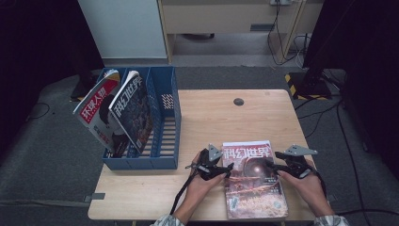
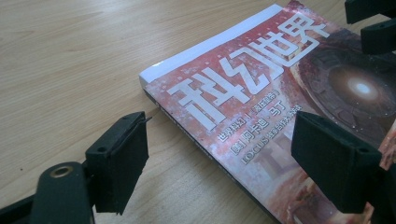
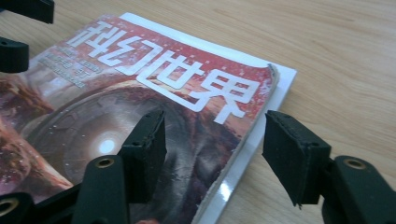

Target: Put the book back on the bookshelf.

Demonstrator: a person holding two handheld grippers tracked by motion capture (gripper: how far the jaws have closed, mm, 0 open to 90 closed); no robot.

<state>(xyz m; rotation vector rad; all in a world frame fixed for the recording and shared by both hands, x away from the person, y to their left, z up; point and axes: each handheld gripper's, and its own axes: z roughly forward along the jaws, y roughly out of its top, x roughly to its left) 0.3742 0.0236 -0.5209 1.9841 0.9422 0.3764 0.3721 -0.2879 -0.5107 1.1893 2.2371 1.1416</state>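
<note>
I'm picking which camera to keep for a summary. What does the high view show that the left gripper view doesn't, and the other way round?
High view alone: the blue file rack at the table's left with two magazines leaning in it, plus the person's hands behind both grippers.

Left gripper view alone: the left gripper close up, jaws open astride the magazine's spine edge, and the small cover print.

Both: the red magazine lying flat on the wooden table.
</note>
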